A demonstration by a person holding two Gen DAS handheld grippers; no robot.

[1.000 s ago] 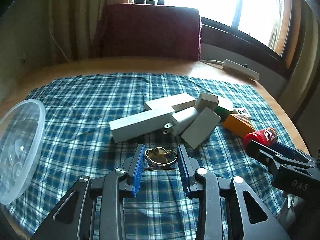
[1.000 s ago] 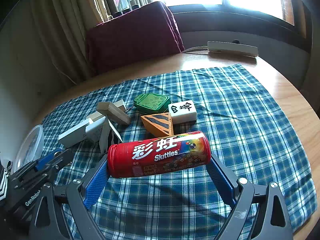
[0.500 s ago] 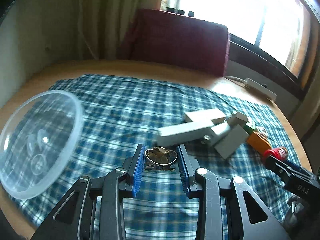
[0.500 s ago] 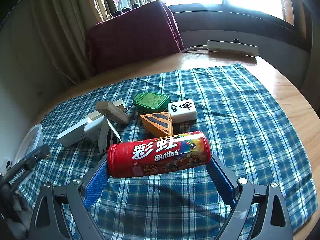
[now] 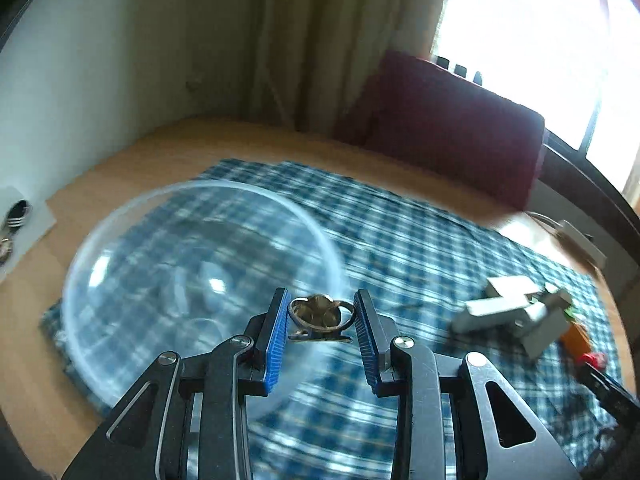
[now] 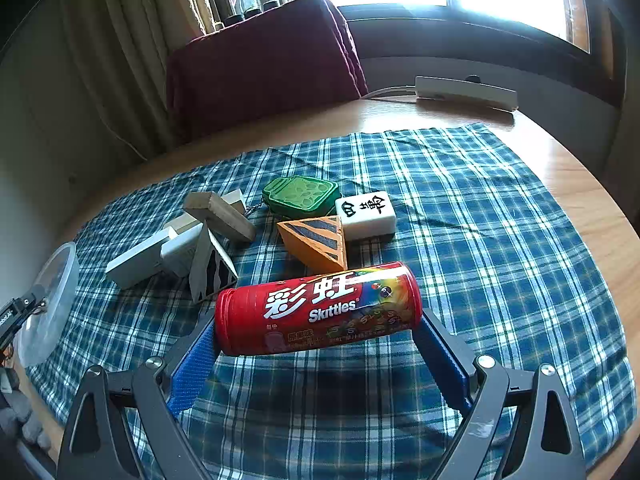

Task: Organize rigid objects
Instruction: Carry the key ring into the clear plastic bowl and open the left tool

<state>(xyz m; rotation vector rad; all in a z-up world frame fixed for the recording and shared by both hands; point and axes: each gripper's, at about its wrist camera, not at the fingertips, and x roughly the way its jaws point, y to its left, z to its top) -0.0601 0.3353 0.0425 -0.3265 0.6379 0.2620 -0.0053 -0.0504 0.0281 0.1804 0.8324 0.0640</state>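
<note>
Over the near rim of the clear bowl (image 5: 200, 276), the left gripper (image 5: 322, 316) pinched a small brass clip (image 5: 320, 314). Right of the bowl, past the grey blocks (image 6: 208, 248), the right gripper (image 6: 316, 332) clamped a red Skittles tube (image 6: 316, 308) endwise — just above the plaid cloth (image 6: 460, 240).

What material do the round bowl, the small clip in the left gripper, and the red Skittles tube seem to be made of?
Round bowl: likely clear plastic, glossy; the plaid cloth shows through it.
Small clip: apparently metal with a brassy, shiny finish, judging by its highlights; the left gripper holds it.
Red Skittles tube: probably plastic or coated card with a smooth printed label; I cannot tell which. The right gripper holds it.
</note>
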